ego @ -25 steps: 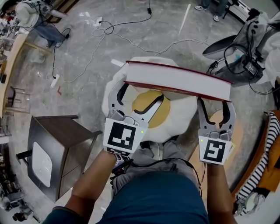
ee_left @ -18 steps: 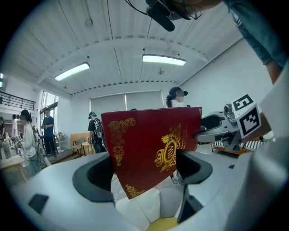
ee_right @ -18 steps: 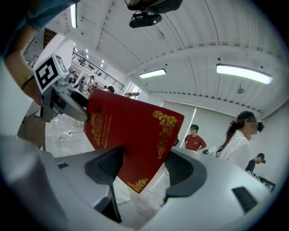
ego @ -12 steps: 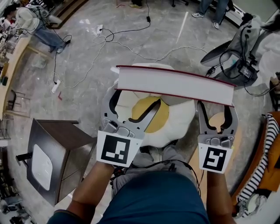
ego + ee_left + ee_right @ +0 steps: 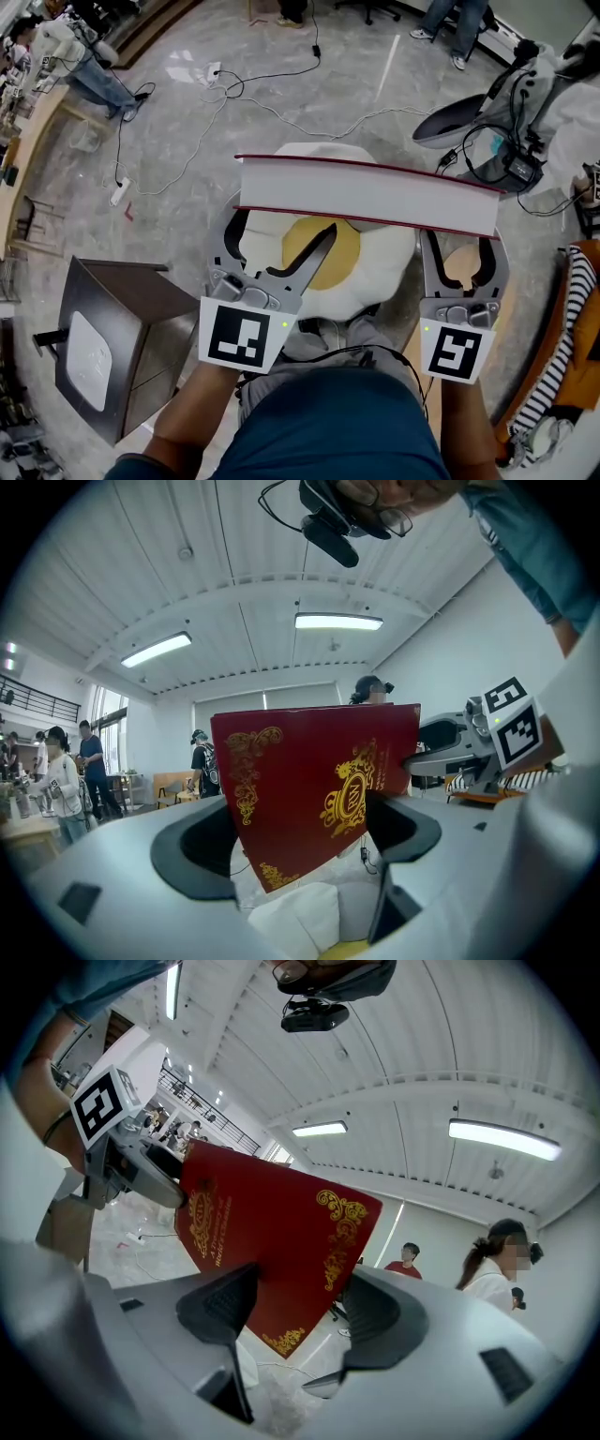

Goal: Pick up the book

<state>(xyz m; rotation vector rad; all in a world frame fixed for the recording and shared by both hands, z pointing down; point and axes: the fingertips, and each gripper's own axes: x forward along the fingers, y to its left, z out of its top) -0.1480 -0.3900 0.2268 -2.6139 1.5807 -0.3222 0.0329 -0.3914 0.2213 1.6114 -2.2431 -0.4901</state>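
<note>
item count: one book point(image 5: 366, 195), two grippers, one marker cube per gripper. the book is held in the air above the single fried-egg-shaped cushion point(image 5: 380, 272) and spans both grippers. its white page block faces up, and the red covers show as thin lines on its near and far sides. the left gripper point(image 5: 284, 225) is clamped on the book's left end, jaws spread wide, with a lower corner of the red cover wedged between the pads. the right gripper point(image 5: 461, 246) grasps the right end in the same way. cover markings are in gold: scrollwork at the corners and one central crest point(image 5: 349, 794), whose letters are too small to read. beside the crest are two lines of lettering point(image 5: 208, 1227) that appear to read "a treasury of world's classics". each marker cube shows one black-and-white square marker to the head view, left point(image 5: 241, 335) and right point(image 5: 456, 350). on the floor point(image 5: 309, 56): one dark cabinet point(image 5: 112, 319) at left, and loose cables point(image 5: 281, 103) beyond the cushion.
</note>
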